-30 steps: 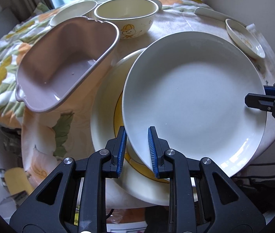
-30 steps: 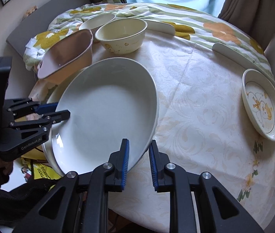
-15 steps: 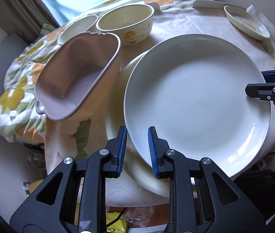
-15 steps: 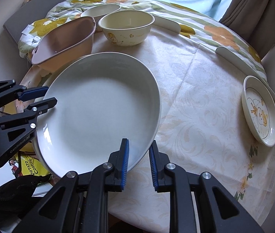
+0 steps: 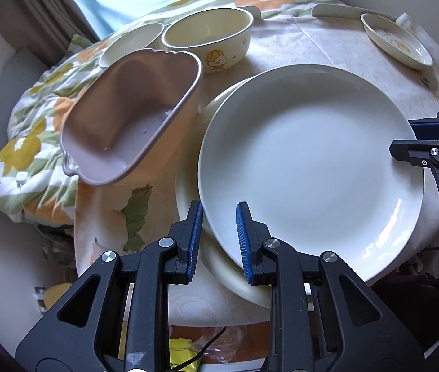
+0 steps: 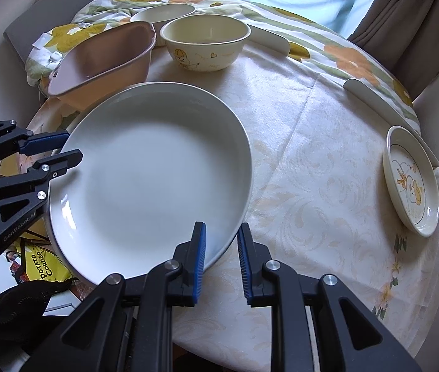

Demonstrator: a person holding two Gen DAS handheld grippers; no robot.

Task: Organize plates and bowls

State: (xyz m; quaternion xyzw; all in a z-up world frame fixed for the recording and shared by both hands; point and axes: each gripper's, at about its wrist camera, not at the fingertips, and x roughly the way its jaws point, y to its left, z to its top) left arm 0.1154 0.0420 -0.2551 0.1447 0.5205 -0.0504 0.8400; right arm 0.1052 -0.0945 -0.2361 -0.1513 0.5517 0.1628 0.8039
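A large white plate [image 5: 309,167] [image 6: 157,179] hangs just over the table's near edge, gripped at two opposite rims. My left gripper [image 5: 218,214] is shut on its near-left rim, which runs between the blue pads; in the right wrist view that gripper [image 6: 67,148] pinches the far left edge. My right gripper [image 6: 221,232] is shut on the opposite rim and shows at the right of the left wrist view [image 5: 405,136]. Below the white plate lies a cream plate [image 5: 188,186], mostly hidden.
A pink oblong dish [image 5: 132,114] [image 6: 104,59] stands left of the plates. Behind are a cream cartoon bowl [image 5: 207,40] [image 6: 205,43] and a small white bowl [image 5: 132,40] [image 6: 162,12]. A small printed plate [image 5: 396,40] [image 6: 411,179] sits far right. A yellow snack bag [image 6: 46,266] lies below the table edge.
Both grippers have tipped a little while keeping hold of the white plate. The plate now covers more of the cream plate beneath, hiding its yellow ring.
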